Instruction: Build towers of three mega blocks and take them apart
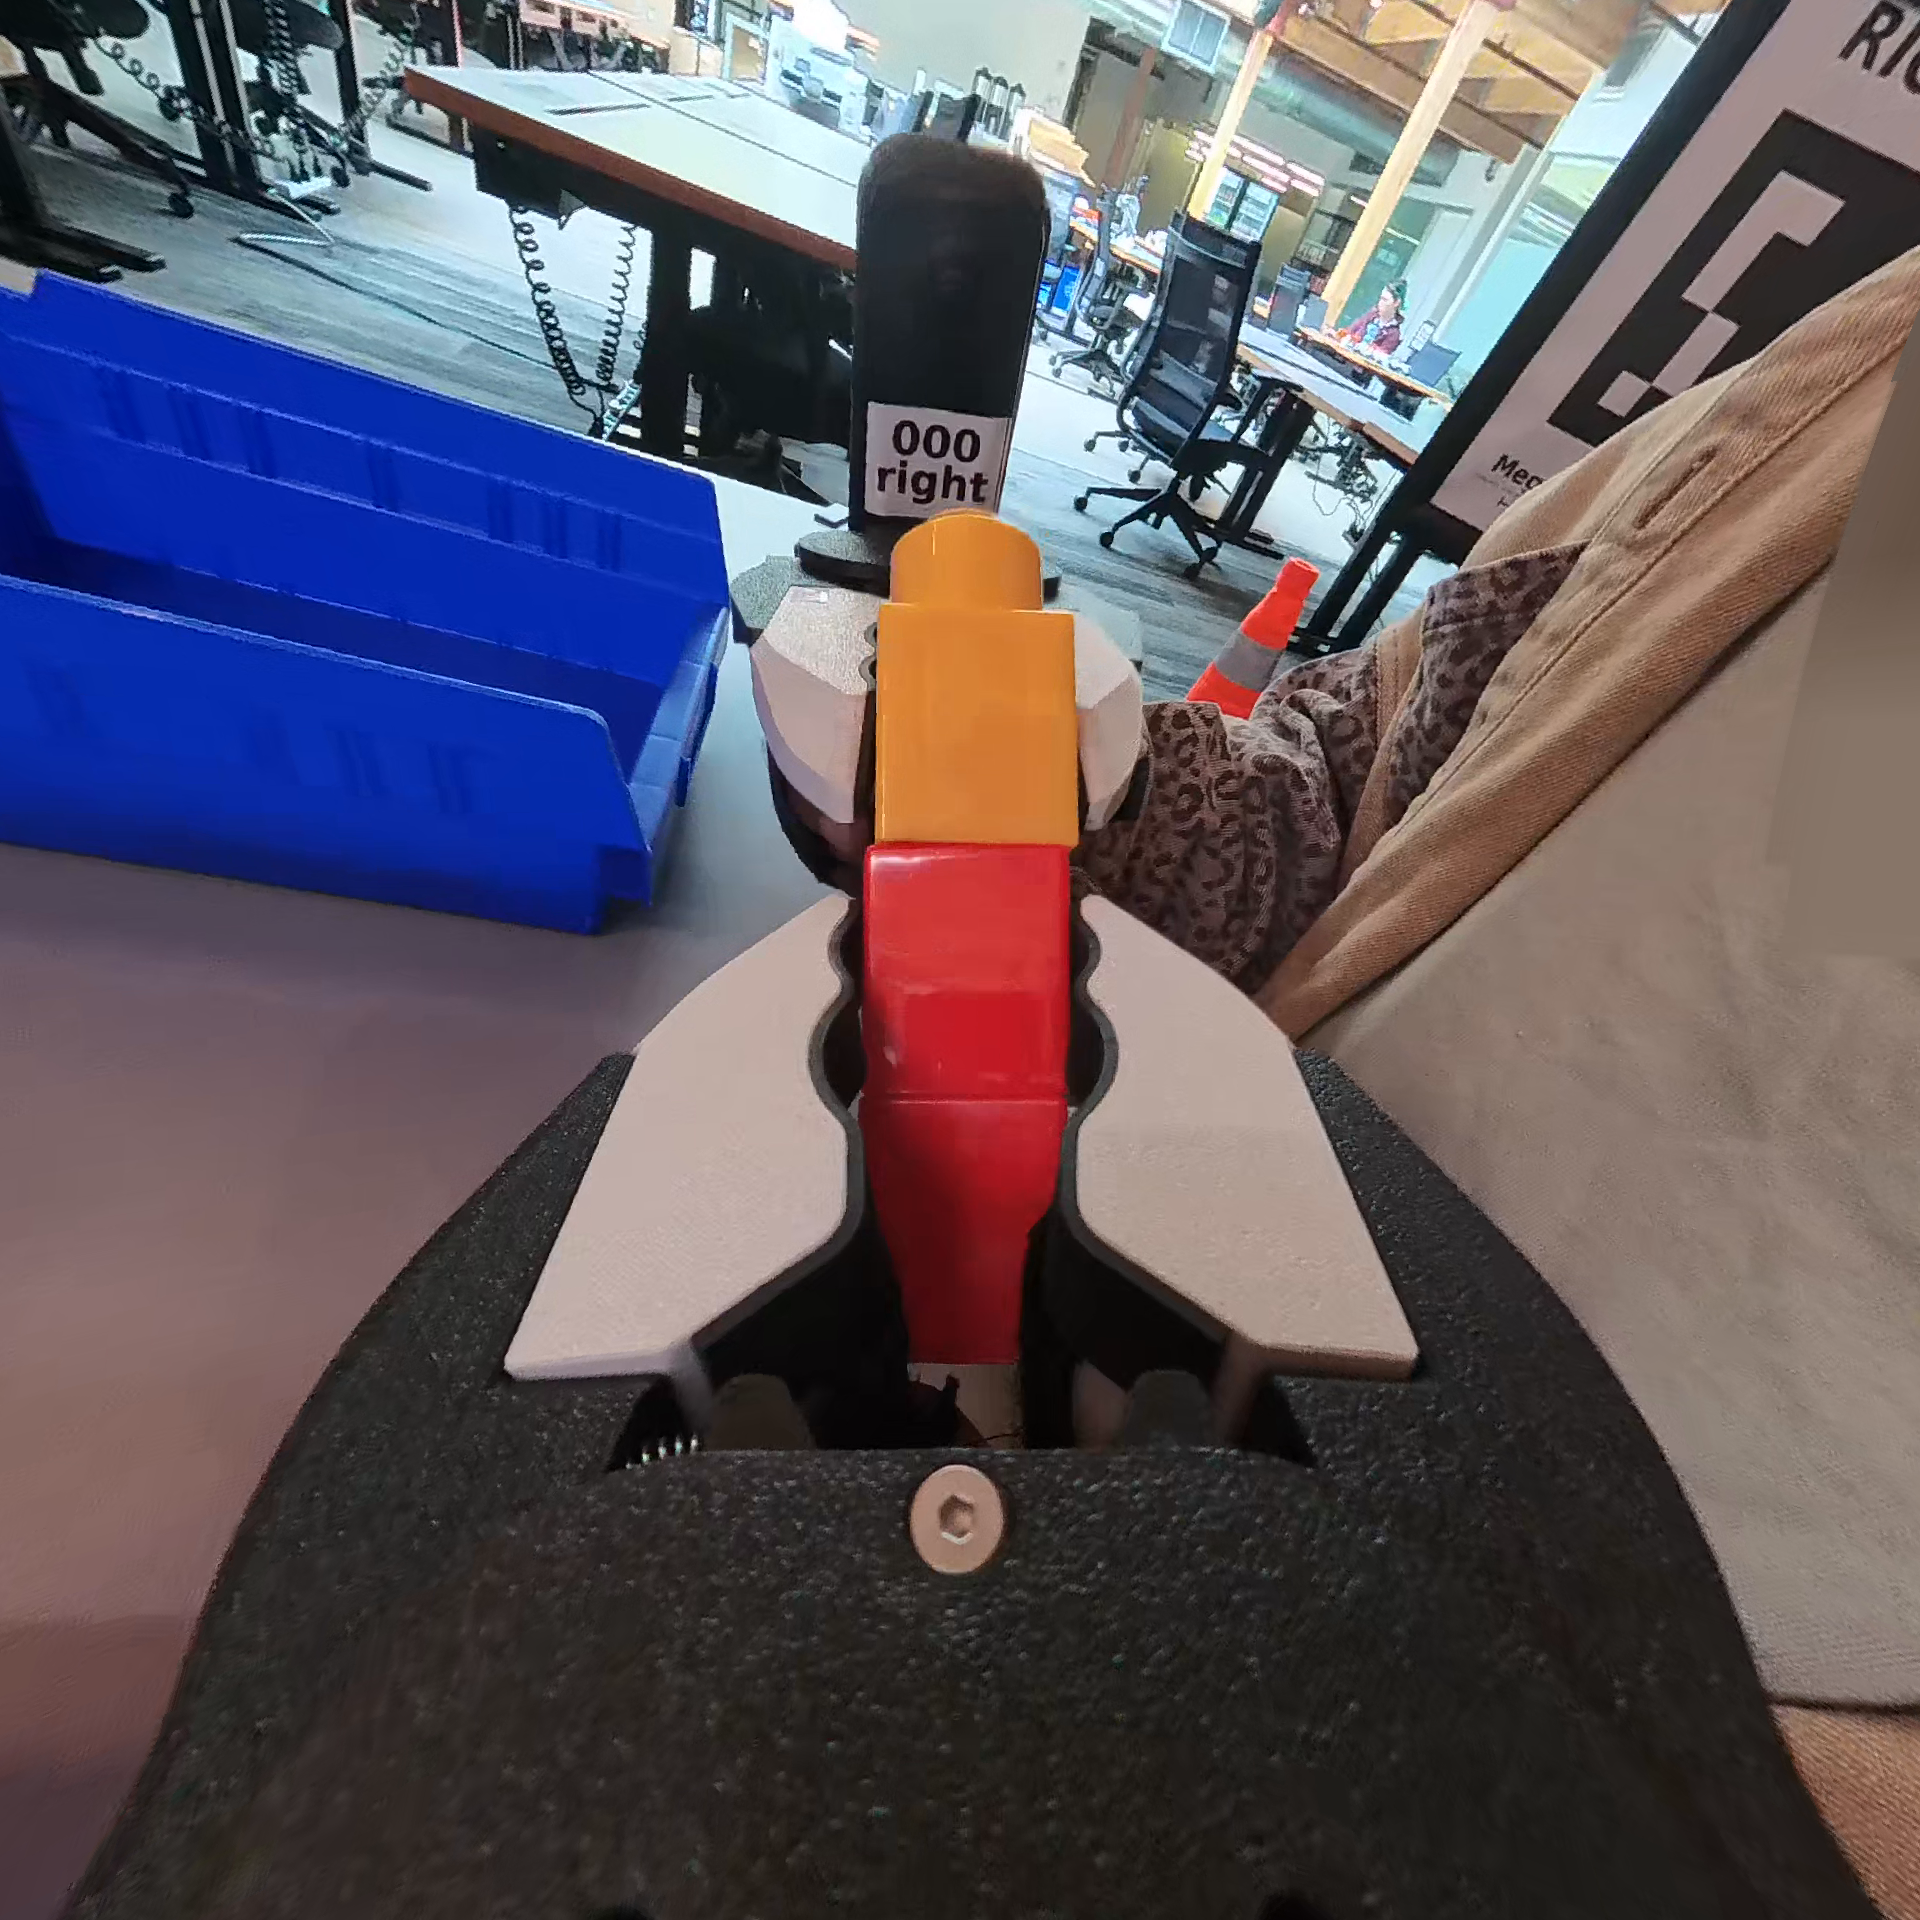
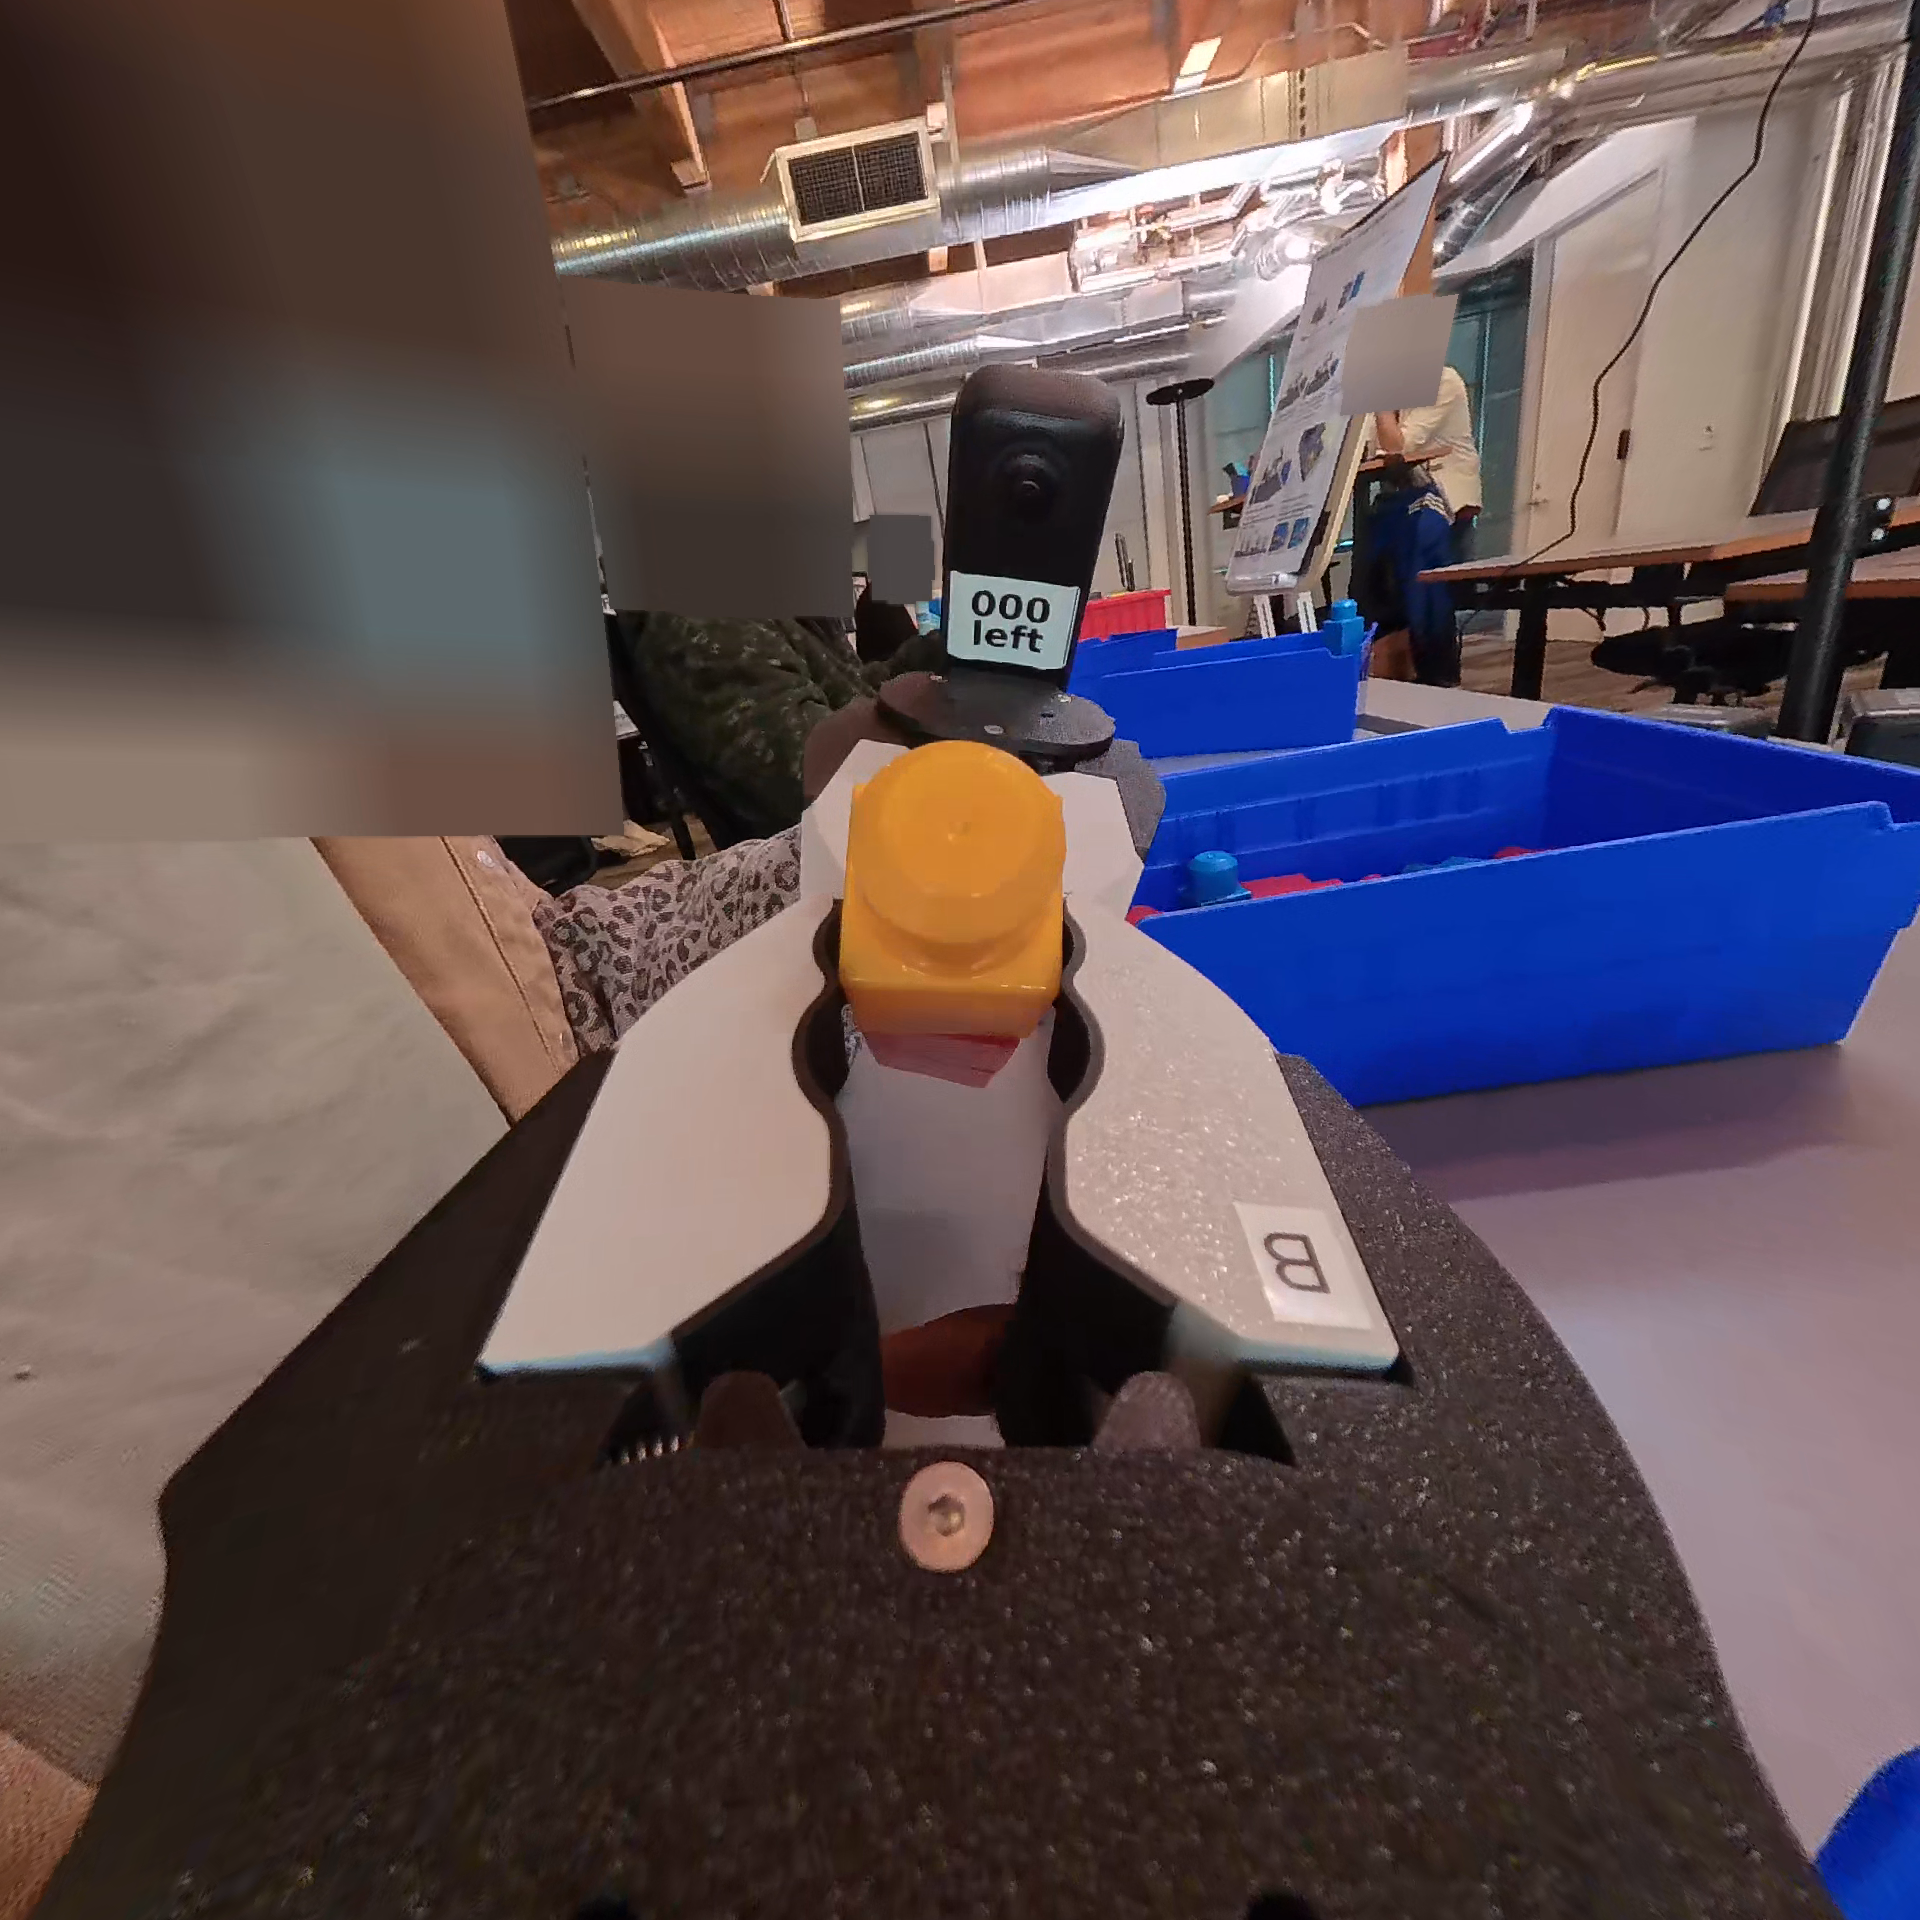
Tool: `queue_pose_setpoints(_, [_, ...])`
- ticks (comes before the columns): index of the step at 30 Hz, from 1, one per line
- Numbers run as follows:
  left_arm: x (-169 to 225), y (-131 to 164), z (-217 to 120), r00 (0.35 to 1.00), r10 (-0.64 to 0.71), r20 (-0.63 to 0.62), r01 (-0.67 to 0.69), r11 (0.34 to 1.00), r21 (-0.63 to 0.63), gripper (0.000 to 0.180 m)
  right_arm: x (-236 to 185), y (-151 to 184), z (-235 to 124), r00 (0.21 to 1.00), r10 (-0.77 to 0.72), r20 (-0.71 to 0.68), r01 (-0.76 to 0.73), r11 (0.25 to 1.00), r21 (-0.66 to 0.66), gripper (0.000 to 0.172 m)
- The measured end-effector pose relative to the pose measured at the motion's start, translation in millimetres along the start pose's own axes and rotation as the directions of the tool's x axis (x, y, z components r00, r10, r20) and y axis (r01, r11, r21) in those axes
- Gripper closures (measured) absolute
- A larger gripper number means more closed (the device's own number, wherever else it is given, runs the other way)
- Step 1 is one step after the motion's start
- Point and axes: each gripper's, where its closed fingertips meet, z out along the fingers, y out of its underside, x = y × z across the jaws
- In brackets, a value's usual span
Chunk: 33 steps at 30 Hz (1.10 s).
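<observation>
The left gripper (image 1: pixel 966 997) is clamped on the red blocks (image 1: pixel 964 997); the right gripper (image 2: pixel 951 987) is clamped on the orange block (image 2: pixel 951 914), directly ahead; the tower's long axis runs fingertip to fingertip, so separation is judged a straight opposed pull; the blue bin (image 2: pixel 1558 935) stands aside; nothing obstructs.
</observation>
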Motion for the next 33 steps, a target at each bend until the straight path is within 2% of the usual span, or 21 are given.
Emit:
queue_pose_setpoints(8, [-1.5, -7.1, -2.0, 0.998, 0.038, 0.05, -0.039, 0.999, 0.015, 0.145, 2.4, -3.4, 0.9, 1.0, 0.009, -0.025, -0.008, 1.0, 0.015, 0.135])
queue_pose_setpoints(17, [-2.9, -9.0, -2.7, 0.984, 0.121, 0.132, -0.117, 0.992, -0.038, 0.145, 2.3, -5.1, 0.9, 0.999, 0.021, -0.025, -0.02, 0.999, 0.028, 0.135])
queue_pose_setpoints(30, [-0.6, -7.2, -3.0, 0.981, 0.139, 0.132, -0.132, 0.989, -0.066, 0.145, -0.5, -3.3, 1.3, 1.0, -0.008, -0.013, 0.009, 1.0, 0.014, 0.135])
queue_pose_setpoints(33, [4.2, -8.1, -3.9, 0.989, 0.113, 0.09, -0.108, 0.992, -0.062, 0.144, -3.3, -9.5, 0.9, 1.0, -0.012, 0.002, 0.012, 0.999, 0.051, 0.135])
